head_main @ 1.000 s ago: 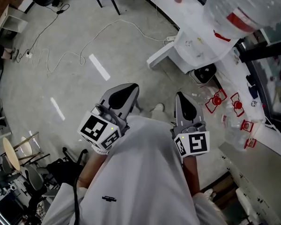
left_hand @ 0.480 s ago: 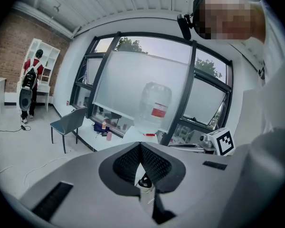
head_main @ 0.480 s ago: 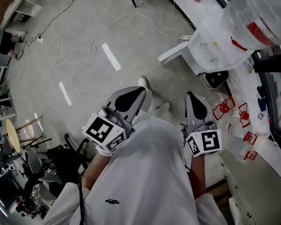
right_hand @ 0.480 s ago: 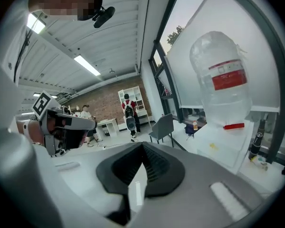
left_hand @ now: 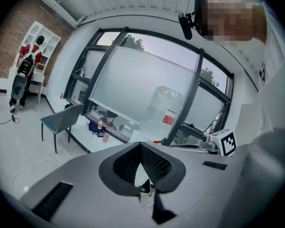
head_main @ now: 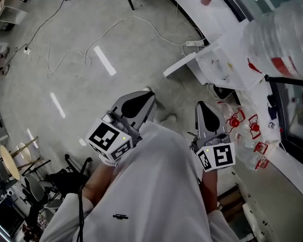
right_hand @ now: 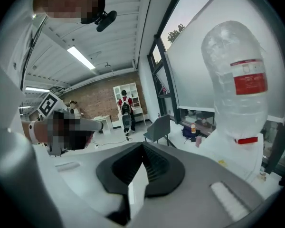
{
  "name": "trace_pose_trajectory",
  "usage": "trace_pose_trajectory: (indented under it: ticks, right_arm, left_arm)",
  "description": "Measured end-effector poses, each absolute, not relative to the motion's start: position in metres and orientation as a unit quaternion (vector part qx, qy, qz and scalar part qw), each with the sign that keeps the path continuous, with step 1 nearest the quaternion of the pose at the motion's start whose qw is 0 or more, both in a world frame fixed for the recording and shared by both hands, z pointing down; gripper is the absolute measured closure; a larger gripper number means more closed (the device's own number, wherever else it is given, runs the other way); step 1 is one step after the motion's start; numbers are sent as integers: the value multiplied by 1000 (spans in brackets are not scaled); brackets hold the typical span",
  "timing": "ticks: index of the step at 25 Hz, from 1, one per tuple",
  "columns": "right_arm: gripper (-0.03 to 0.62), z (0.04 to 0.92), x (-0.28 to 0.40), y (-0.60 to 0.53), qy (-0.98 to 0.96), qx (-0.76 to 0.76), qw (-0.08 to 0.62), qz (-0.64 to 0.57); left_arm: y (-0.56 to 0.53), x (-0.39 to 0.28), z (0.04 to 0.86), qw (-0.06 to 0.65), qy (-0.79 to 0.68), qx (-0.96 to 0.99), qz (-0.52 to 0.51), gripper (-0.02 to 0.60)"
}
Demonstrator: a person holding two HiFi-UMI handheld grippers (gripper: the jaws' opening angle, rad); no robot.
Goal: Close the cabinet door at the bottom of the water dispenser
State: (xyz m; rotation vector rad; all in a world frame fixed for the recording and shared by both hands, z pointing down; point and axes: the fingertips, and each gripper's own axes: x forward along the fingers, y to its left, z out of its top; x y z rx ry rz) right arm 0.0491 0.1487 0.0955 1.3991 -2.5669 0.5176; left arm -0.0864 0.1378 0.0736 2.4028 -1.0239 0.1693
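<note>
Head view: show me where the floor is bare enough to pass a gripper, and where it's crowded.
Bare floor lies between the white cable and the left gripper, and left of the open cabinet door. Crowded: red-trimmed bottles right, stools lower left.

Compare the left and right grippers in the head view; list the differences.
The left gripper is rolled and angled towards the upper right; the right gripper points nearly straight up the picture. The right gripper is nearer the water dispenser; the left gripper is over the floor. Both are shut and hold nothing.
</note>
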Motion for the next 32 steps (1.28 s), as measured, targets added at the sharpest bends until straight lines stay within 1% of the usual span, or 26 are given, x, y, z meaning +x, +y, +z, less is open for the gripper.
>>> trace_pose_trajectory:
  ticks: [5,8,20,27,32]
  right_arm:
    - [585,85,23,113,-854,488,98,148]
    - [583,87,19,96,-849,497,101,149]
    - [583,95,35,66,-858,473,122,156]
    - [583,116,34,57,-862,457,137,173]
    - [583,148,33,52,-860,448,144,196]
  left_arm:
    - [94,-119,77,268,-366,890,53,575]
    - [73,-126,79,269,-362,891,55,575]
    - [49,-109,79,265,-382,883,63,575]
    - [54,-113,107,294,-406,861,83,575]
    - [50,-120,139,295,-429,848,102,575]
